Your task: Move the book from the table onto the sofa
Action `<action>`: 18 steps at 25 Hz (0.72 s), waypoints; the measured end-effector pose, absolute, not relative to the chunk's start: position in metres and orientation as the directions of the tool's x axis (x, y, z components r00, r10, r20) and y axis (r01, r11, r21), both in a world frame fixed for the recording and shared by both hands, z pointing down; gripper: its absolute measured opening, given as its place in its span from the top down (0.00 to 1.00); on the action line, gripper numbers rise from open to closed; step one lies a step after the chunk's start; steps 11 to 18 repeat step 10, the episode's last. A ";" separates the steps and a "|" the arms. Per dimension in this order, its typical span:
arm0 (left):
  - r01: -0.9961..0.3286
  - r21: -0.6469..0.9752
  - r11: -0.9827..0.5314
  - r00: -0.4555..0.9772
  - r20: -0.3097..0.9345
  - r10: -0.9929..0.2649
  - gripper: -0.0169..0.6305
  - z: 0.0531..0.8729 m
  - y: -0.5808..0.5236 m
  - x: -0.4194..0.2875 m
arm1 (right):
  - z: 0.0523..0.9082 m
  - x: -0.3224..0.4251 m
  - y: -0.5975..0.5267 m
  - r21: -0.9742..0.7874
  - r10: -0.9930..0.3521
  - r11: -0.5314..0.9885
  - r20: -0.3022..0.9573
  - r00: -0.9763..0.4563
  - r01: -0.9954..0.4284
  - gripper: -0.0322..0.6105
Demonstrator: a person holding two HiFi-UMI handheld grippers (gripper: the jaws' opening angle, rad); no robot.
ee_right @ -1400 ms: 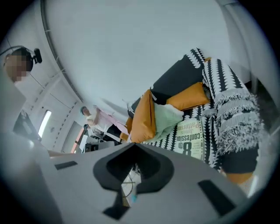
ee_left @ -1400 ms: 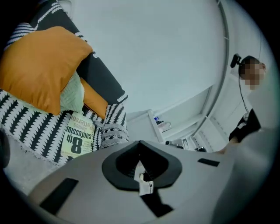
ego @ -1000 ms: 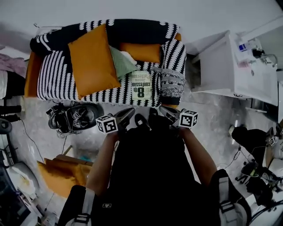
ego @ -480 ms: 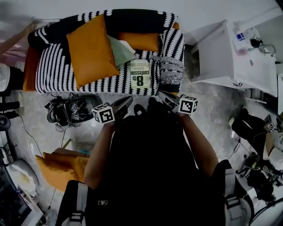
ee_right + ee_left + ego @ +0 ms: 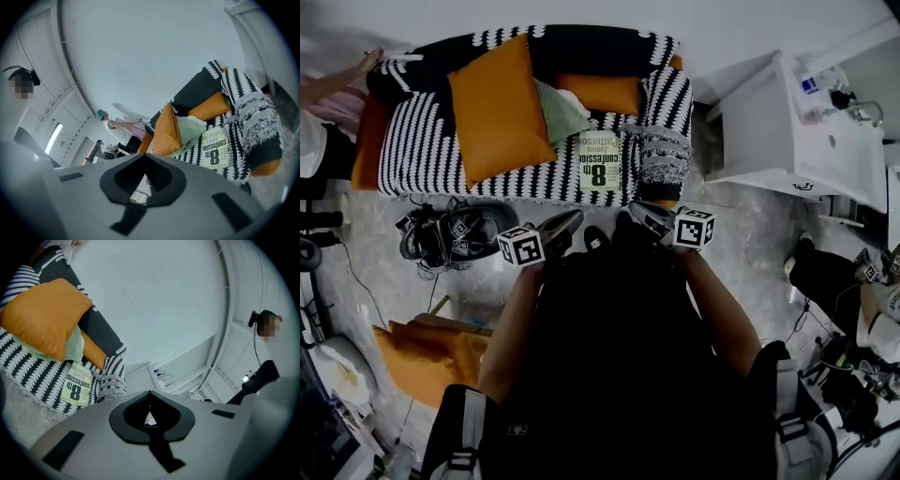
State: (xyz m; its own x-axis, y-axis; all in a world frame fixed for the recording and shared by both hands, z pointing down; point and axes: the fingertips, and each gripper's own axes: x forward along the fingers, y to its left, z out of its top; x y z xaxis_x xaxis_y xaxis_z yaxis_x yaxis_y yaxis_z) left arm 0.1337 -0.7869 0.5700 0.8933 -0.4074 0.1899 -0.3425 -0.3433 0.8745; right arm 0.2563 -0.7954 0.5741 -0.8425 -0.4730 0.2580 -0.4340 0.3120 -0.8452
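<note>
As judged at the sofa (image 5: 422, 155), task stage: at or very near the end.
Book (image 5: 600, 161): lying flat and cover up on the striped seat of the sofa, close to the sofa's front edge.
Book's neighbours: just beside the fringed throw (image 5: 664, 161) draped over one arm of the sofa; green cloth (image 5: 562, 111) and big orange cushion (image 5: 500, 108) further back on the sofa seat, the cloth's lower edge near the book's top.
Same book, gripper views: plain on the sofa seat from the left (image 5: 77, 386) and from the right (image 5: 214, 146), touched by neither tool.
Left hand-held gripper (image 5: 572, 222): clenched, jaws closed together with nothing between them, held off the sofa's front edge and apart from the book.
Right hand-held gripper (image 5: 640, 210): likewise clenched and empty, off the sofa's front edge, nearer the fringed arm.
Done, by this reading: lifting off the bench, carrying over, setting down on the sofa, letting go.
Left to do: probably nothing beyond backing away from the sofa; book well on the seat, no overhang visible.
White bench (image 5: 769, 131): beside the sofa's fringed arm, with no book visible on it.
Other person's arm (image 5: 337, 82): at the sofa's opposite end, well apart from the book.
</note>
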 end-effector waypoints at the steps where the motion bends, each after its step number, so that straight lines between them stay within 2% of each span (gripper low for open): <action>1: -0.343 0.874 -0.343 0.892 0.189 -0.411 0.96 0.570 -0.787 0.134 | 0.574 0.256 -0.796 -0.845 -0.471 0.313 0.258 -0.843 -0.433 0.94; 18: -0.346 0.873 -0.343 0.888 0.186 -0.421 0.96 0.568 -0.785 0.131 | 0.575 0.251 -0.792 -0.839 -0.446 0.333 0.261 -0.856 -0.430 0.94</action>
